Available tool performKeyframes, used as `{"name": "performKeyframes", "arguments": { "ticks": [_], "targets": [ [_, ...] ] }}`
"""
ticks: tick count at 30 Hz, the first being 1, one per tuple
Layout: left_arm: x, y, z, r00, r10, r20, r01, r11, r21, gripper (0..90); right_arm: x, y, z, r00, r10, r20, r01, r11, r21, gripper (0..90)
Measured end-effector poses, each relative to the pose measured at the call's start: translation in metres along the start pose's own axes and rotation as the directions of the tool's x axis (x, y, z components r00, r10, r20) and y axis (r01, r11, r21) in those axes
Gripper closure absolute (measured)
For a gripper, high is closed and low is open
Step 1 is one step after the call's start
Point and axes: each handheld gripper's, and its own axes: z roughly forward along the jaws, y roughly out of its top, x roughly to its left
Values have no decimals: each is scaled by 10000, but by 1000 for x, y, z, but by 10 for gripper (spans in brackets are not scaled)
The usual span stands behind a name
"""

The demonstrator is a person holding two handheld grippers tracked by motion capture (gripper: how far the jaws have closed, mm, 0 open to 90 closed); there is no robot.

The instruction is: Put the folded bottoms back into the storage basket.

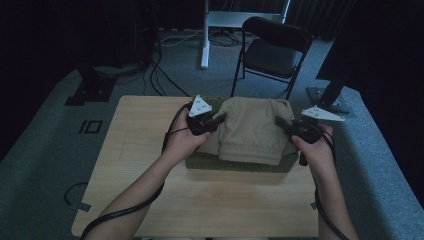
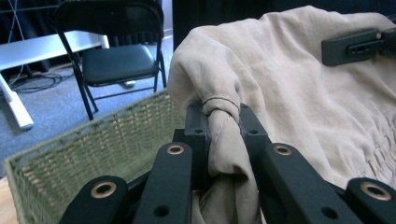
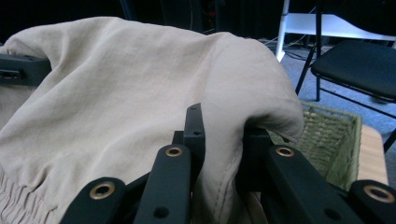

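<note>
Beige cloth, a garment with an elastic gathered hem, hangs between two tools above a green woven basket on the wooden bench. High view: the left tool holds the garment's left edge and the right tool its right edge, each in a hand coming from the bottom of the frame. The cloth spans the basket, its gathered hem drooping toward the near rim. A black folding chair stands beyond the bench.

Left gripper view: the left tool is clamped on a bunched fold of the garment, with a seamed edge squeezed between the jaws. The basket wall sits below and to the left. The other tool's jaw appears at the upper right against the cloth.

Right gripper view: the right tool is clamped on a thinner fold of the garment, and the cloth drapes over the jaws. The basket corner lies to the right.

Risks, as judged: the right grip takes less fabric than the left, so a sharp pull apart could strip that edge free and drop one side into the basket. Uneven lifting would let the hem drag on the woven rim and snag. A snag could tip or shift the light basket toward the bench edge.
</note>
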Motion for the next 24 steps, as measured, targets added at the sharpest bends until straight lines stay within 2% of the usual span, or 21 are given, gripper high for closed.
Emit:
{"name": "performKeyframes", "arguments": {
  "ticks": [3, 6, 8, 13, 14, 17, 24],
  "targets": [
    [7, 1, 7, 9998, 41, -174, -42, 10000, -26, 798, -5, 5, 8, 10000, 59, -69, -60, 9999, -147, 775],
    [14, 0, 15, 9997, -164, -170, 163, 9998, -62, 798, -11, 5, 19, 9999, 160, -16, -160, 9998, -76, 775],
    [18, -2, 22, 9995, -131, -279, 130, 9999, -44, 798, -15, 5, 27, 9998, 191, 90, -191, 9998, 16, 775],
    [30, -11, 41, 9978, -451, -478, 444, 9989, -151, 798, -24, 5, 46, 9993, 307, 208, -310, 9994, 159, 775],
    [32, -14, 44, 9979, -380, -530, 374, 9992, -118, 798, -26, 5, 50, 9993, 309, 192, -312, 9994, 152, 775],
    [39, -20, 52, 9952, -859, -464, 850, 9961, -224, 798, -32, 3, 59, 9991, 409, 129, -412, 9990, 196, 775],
    [49, -36, 71, 9900, -1192, -760, 1174, 9927, -284, 797, -40, -5, 81, 9990, 308, 332, -315, 9993, 217, 774]
  ]
}}
